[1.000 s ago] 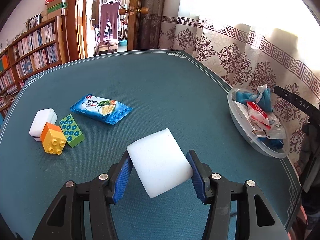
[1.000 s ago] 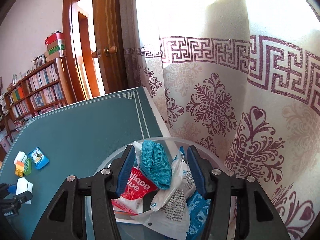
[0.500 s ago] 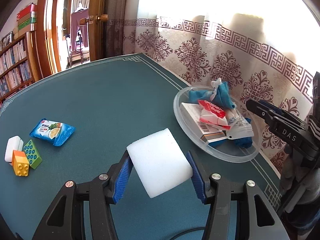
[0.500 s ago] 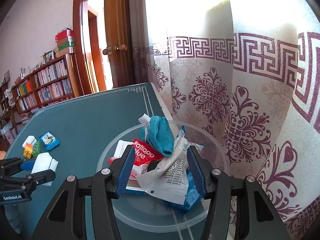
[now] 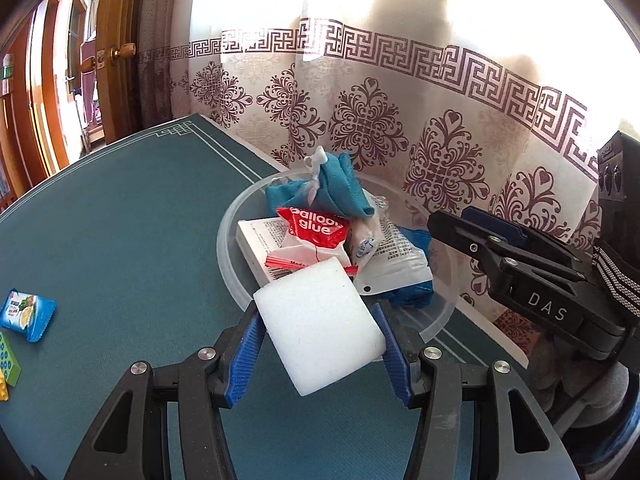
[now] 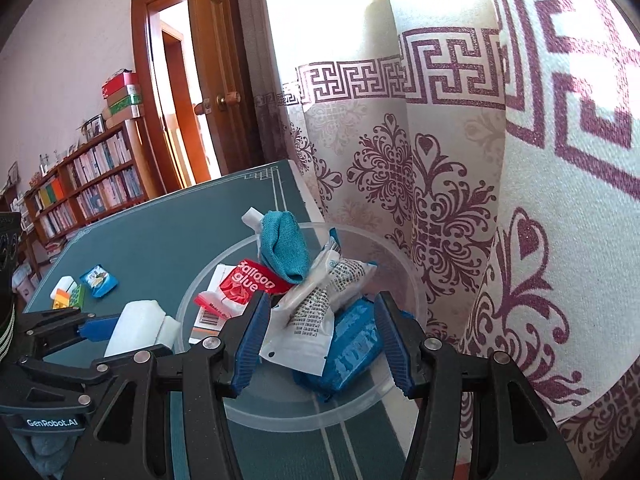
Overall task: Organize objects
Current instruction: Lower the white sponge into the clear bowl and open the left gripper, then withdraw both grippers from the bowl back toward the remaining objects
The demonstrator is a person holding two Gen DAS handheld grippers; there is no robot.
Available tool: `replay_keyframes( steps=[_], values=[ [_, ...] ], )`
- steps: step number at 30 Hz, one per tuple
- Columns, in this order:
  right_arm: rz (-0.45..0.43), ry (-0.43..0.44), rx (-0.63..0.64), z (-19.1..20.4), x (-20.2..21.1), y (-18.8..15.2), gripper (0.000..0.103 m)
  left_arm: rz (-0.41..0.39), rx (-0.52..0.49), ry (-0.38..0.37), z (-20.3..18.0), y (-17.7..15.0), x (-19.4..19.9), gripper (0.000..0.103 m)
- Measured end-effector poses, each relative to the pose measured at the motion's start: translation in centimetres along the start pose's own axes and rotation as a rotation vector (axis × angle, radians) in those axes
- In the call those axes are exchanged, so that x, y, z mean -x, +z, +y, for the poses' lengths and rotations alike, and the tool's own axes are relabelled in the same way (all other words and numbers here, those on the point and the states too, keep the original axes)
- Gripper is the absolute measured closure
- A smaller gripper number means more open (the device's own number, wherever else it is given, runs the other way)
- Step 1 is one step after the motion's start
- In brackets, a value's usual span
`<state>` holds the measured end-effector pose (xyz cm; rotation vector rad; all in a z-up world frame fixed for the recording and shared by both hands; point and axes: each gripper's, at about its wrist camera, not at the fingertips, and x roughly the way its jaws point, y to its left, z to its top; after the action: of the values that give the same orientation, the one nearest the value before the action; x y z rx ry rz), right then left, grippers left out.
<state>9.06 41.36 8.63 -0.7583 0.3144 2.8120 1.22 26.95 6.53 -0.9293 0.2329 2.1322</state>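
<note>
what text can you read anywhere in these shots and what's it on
"Balloon glue" on the red packet in the clear bowl, partly cut off.
"DAS" on the right gripper body.
"GenRobot.AI" on the left gripper body.
Print on the white pouch, white box, blue snack packet and book spines: too small to read.

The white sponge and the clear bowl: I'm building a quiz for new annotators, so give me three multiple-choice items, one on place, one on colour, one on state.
1. Where is the white sponge?
A. between the left gripper's fingers
B. in the bowl
C. beside the bricks

2. What colour is the "Balloon glue" packet?
A. green
B. red
C. yellow

3. What is the right gripper doing?
A. clamping the cloth
B. open over the clear bowl
C. out of view

Answers: A, blue pads press both sponge sides; B, white lettering on red; B, nothing touches its spread fingers.
</note>
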Motion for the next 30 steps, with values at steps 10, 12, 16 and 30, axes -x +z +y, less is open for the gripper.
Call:
replay_keyframes(
  steps=[10, 12, 16, 30],
  values=[
    [-0.006, 0.005, -0.028, -0.7, 0.1, 0.1, 0.047, -0.017, -0.029, -0.041, -1.0, 0.4, -2.6, 0.045],
    [-0.004, 0.005, -0.029, -0.7, 0.0, 0.1, 0.047, -0.024, -0.02, -0.042, -0.8, 0.4, -3.1, 0.044],
    [-0.001, 0.005, -0.031, -0.7, -0.1, 0.1, 0.047, -0.044, -0.006, -0.046, -0.3, 0.2, -3.3, 0.04],
    [0.006, 0.012, -0.033, -0.4, -0.3, -0.3, 0.047, -0.089, -0.016, 0.002, 0.3, -0.5, -0.8, 0.015]
  ],
)
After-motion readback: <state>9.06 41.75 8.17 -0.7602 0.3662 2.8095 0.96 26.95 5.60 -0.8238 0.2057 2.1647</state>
